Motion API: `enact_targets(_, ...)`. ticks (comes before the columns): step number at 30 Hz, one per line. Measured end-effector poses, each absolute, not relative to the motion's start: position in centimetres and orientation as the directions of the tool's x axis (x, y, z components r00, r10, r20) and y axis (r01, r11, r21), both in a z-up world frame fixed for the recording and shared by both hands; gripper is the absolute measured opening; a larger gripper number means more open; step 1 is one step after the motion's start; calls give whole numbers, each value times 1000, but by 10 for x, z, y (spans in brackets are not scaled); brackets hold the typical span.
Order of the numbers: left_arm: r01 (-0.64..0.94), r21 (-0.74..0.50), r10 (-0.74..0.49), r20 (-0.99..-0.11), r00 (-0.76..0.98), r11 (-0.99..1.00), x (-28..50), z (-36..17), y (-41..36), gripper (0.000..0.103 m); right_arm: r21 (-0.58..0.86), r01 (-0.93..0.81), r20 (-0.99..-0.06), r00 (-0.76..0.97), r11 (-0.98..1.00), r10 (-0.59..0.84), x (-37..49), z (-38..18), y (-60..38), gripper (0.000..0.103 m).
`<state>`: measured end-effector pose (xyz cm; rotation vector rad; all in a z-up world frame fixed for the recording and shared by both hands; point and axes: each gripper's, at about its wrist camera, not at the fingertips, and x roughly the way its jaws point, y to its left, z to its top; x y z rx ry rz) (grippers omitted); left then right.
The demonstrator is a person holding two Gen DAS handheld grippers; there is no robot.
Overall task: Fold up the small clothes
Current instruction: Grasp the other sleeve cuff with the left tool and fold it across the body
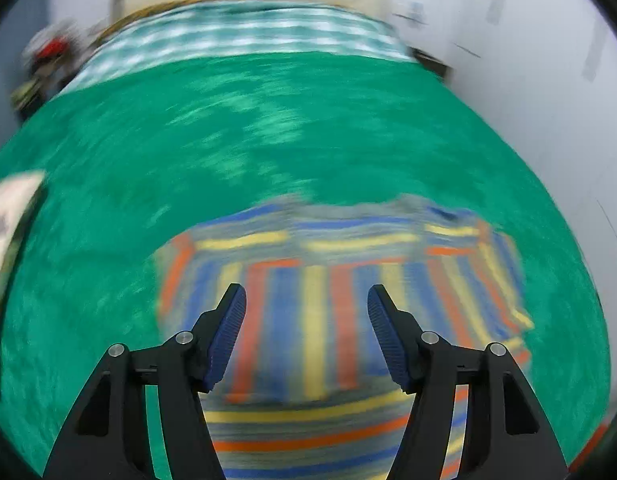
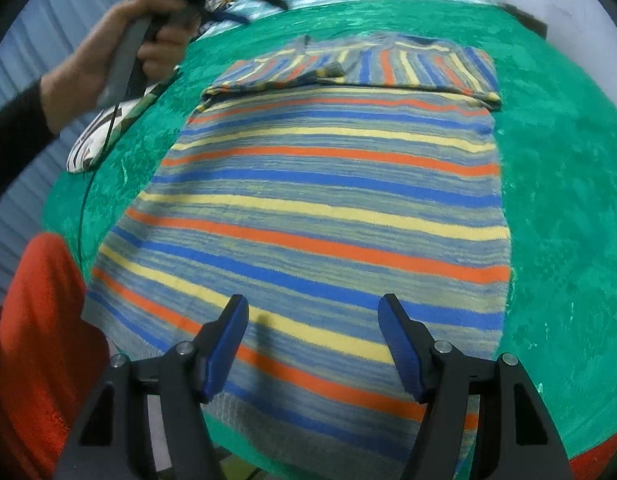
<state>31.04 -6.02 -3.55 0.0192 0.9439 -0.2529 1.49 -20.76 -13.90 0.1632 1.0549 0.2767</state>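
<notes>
Seemingly mid-fold: the left gripper (image 1: 307,300), jaws wide and empty, hovers over the striped shirt (image 1: 328,320) on the green bed (image 1: 108,160). Right gripper (image 2: 313,312), equally open, must next pinch the near hem.

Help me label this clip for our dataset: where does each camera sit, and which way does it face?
Left wrist: on the left gripper, facing up the bed over the sweater's folded sleeves; only its own open fingers show.
Right wrist: on the right gripper, low over the hem, looking up the striped sweater; its open fingers and the person's left hand show.
Shared: the sweater on the green blanket.
</notes>
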Motion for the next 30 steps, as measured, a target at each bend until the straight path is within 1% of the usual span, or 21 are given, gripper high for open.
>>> enact_targets(2, 146, -61, -134, -812, 568, 987, 314, -53, -42, 63, 282, -137, -832, 458, 950, 313, 16, -140, -212, 67)
enact_targets(3, 121, -18, -83, -828, 554, 992, 316, -69, -32, 63, 289, -136, -831, 456, 948, 318, 17, -139, -212, 67)
enact_targets(4, 115, 24, -41, -849, 526, 993, 316, -91, -28, 63, 294, -136, -831, 452, 946, 323, 18, -138, -212, 67)
enact_targets(5, 112, 59, -4, -869, 495, 992, 317, -110, -25, 59, 303, -136, -830, 448, 943, 332, 20, -134, -212, 67)
enact_targets(6, 109, 96, 38, -893, 448, 989, 317, -134, -18, 58, 316, -137, -825, 449, 939, 343, 22, -129, -212, 67)
enact_targets(7, 109, 76, 19, -891, 453, 991, 312, -144, -11, 59, 338, -136, -813, 457, 931, 361, 25, -119, -214, 67)
enact_targets(8, 103, 42, -16, -864, 504, 994, 302, -143, -2, 65, 354, -135, -802, 465, 926, 374, 27, -109, -216, 67)
enact_targets(9, 84, 44, -6, -853, 522, 995, 296, -142, 3, 70, 364, -136, -792, 475, 921, 383, 30, -98, -217, 67)
enact_targets(10, 88, 46, -7, -853, 523, 995, 293, -140, 4, 72, 368, -143, -783, 485, 919, 389, 35, -86, -219, 67)
enact_targets(14, 134, 68, -13, -851, 524, 989, 283, -129, 4, 72, 382, -157, -760, 508, 911, 406, 82, -48, -224, 67)
enact_targets(17, 134, 39, -45, -821, 569, 990, 278, -108, 6, 72, 505, -58, -734, 496, 861, 463, 148, -54, -240, 66)
enact_targets(18, 139, 24, -62, -813, 579, 990, 276, -104, 6, 73, 549, -6, -730, 484, 836, 483, 171, -65, -245, 62)
enact_targets(20, 169, 2, -98, -805, 585, 986, 276, -98, -1, 74, 658, 133, -709, 443, 741, 549, 220, -97, -254, 52)
enact_targets(22, 190, 17, -98, -813, 575, 982, 280, -107, -9, 74, 738, 241, -666, 411, 630, 623, 257, -127, -254, 48)
enact_targets(25, 191, 43, -68, -838, 541, 981, 284, -127, -10, 74, 752, 338, -659, 388, 566, 644, 286, -154, -244, 45)
enact_targets(26, 185, 31, -73, -845, 529, 982, 285, -132, -7, 74, 744, 357, -668, 383, 565, 638, 290, -160, -239, 44)
enact_targets(27, 177, 8, -87, -846, 526, 984, 284, -136, -3, 74, 725, 382, -688, 386, 573, 614, 294, -164, -236, 40)
enact_targets(28, 173, -5, -98, -841, 531, 985, 281, -136, -1, 75, 713, 396, -701, 385, 579, 600, 296, -169, -235, 28)
enact_targets(29, 171, -15, -105, -839, 534, 985, 280, -137, 1, 75, 696, 403, -718, 368, 594, 591, 298, -172, -232, 19)
enact_targets(30, 172, -18, -109, -840, 532, 985, 279, -138, 2, 76, 674, 400, -738, 342, 620, 581, 300, -173, -228, 7)
